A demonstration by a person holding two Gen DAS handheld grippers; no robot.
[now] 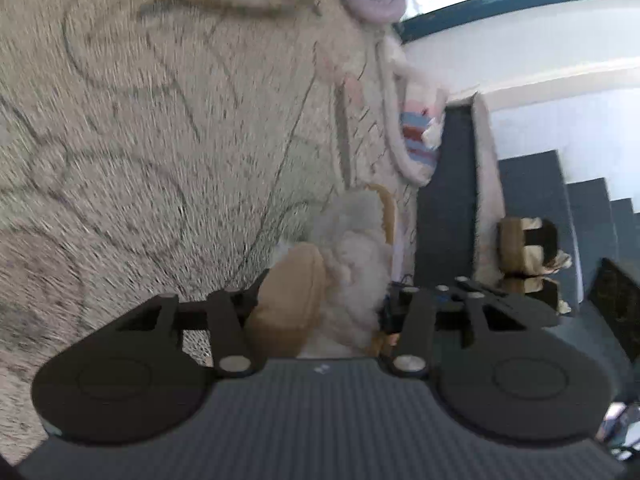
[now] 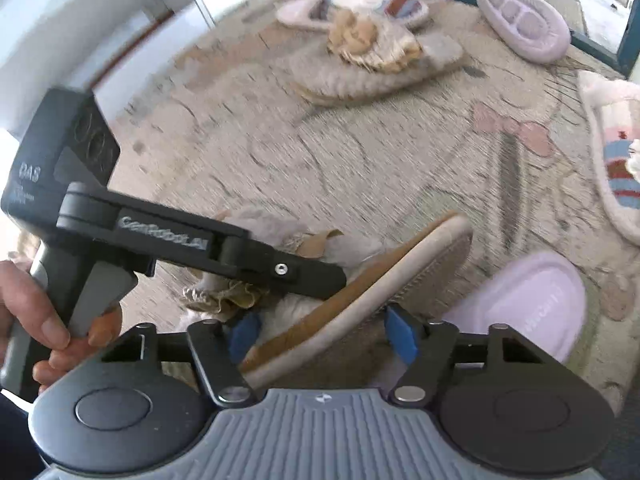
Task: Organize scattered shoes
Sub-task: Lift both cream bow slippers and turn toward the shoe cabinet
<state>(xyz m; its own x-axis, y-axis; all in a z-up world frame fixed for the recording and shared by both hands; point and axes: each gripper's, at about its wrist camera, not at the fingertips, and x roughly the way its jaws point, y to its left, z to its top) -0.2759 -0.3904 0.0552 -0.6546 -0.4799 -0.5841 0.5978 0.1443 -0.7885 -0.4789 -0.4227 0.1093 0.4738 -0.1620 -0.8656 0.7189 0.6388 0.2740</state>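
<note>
On the patterned rug (image 2: 320, 152), close before both cameras, holding the tan fluffy slipper (image 2: 352, 300) tipped on its edge, sole turned outward. Half closed on it with the left gripper (image 1: 326, 290), fingers against the tan side and the white fur. About midway open with the right gripper (image 2: 322, 334), one blue pad at each side of the slipper; cannot tell if pressing. Just beside, a lilac slipper (image 2: 532, 304). Farther off, a second fluffy slipper (image 2: 380, 60), a striped slipper (image 2: 616, 168), another lilac one (image 2: 524, 20) sole up.
</note>
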